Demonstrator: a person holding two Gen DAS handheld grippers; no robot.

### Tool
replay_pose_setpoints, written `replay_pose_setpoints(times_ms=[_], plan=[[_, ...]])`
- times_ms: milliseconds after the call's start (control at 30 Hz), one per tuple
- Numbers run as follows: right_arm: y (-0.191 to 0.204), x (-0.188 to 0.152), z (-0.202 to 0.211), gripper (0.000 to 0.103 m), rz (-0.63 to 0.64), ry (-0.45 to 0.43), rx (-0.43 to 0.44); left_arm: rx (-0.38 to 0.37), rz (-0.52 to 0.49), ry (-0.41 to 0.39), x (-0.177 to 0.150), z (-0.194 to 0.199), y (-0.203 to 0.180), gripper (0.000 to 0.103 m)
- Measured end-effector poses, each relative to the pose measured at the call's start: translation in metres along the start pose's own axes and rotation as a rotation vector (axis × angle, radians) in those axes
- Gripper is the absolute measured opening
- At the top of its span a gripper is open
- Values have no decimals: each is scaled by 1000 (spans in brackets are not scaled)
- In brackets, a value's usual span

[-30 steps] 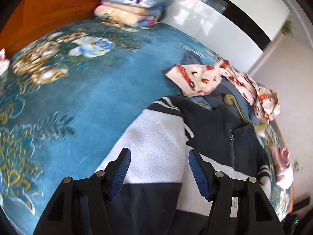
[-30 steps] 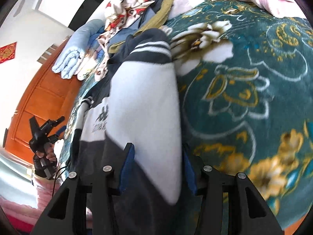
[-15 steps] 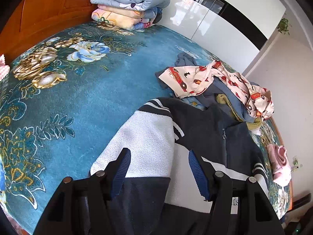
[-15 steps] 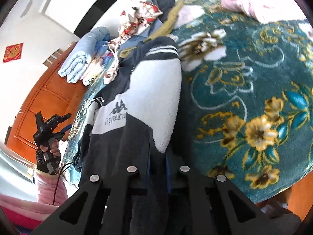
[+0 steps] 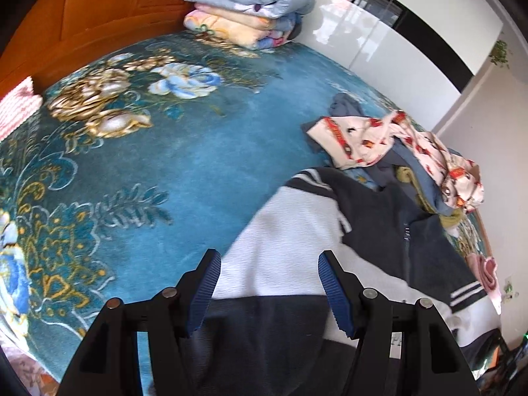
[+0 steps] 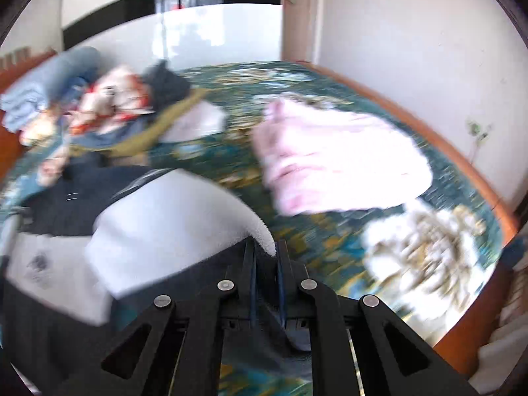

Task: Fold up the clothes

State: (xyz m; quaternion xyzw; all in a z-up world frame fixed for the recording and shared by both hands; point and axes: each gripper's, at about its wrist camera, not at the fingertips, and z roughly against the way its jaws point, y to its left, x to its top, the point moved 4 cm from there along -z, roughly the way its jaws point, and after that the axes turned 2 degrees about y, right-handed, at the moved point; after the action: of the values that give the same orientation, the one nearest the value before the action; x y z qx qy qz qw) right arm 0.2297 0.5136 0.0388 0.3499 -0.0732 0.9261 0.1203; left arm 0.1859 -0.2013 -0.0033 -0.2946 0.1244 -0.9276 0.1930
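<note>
Left gripper (image 5: 269, 283): blue ribbed pads spread wide at the bottom of the left wrist view, nothing between them, hanging over the jacket's white sleeve.
Right gripper (image 6: 266, 260): pressed together at lower centre of the right wrist view, pinching the jacket's edge where the white fleece ends.
Jacket (image 5: 379, 231): spread on the bed, lower right of the left view, lower left of the right one; dark navy body, white fleecy sleeves, striped cuffs, zip down the front.
Only in the left view: folded quilts (image 5: 244, 3) stacked at top centre against an orange wooden headboard (image 5: 99, 10), sharp and clear.
Only in the right view: a soft pink garment (image 6: 336, 158) heaped at centre right.
Both views: a rumpled pile of clothes (image 5: 396, 145) beyond the jacket, a red-printed cream piece on top.
Bedspread (image 5: 165, 165): teal plush with gold and white flowers.
Hard to make out: the right view is heavily motion-blurred; the jacket's chest logo there is unreadable, and its hem is cut off by the frame's bottom.
</note>
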Motion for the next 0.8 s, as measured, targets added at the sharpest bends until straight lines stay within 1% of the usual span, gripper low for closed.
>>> replay_pose_setpoints(times_ms=[100,200,300,367,400,433,467,500,533,567,600,667,700,733,767,800], plan=[[-16,8,-33,10,-53,40,-16,28,12,9,-5,0,15,66],[-18,5,-53,10,-67,81,-26,57,30,35,-13,-4,31,66],[-19,3,-60,11,-68,111,-6,66,50,66,-24,-11,46,67],[-20,6,-50,12,-68,102,27,72,63,87,-31,-16,55,67],[-21,8,-44,19,-69,95,44,71,68,101,-34,-21,57,67],[-23,11,-34,23,-72,73,46,70,73,115,-38,-26,58,67],[-25,15,-22,30,-84,43,39,69,76,128,-41,-31,57,67],[-26,18,-10,32,-101,12,32,67,78,141,-43,-36,56,67],[-26,20,0,33,-118,-12,42,67,78,154,-46,-41,54,67],[-22,21,9,35,-140,-36,71,67,77,167,-48,-46,52,67],[-15,22,17,40,-155,-54,105,68,75,182,-51,-51,49,67],[15,19,26,47,-139,-63,179,88,61,179,-53,-53,46,66],[29,17,27,47,-122,-62,207,102,52,175,-54,-53,44,59],[48,15,28,47,-95,-58,239,103,41,175,-54,-52,44,49],[65,13,27,47,-72,-52,266,103,29,175,-54,-51,44,26],[80,11,25,47,-54,-44,288,104,18,175,-54,-51,44,21]])
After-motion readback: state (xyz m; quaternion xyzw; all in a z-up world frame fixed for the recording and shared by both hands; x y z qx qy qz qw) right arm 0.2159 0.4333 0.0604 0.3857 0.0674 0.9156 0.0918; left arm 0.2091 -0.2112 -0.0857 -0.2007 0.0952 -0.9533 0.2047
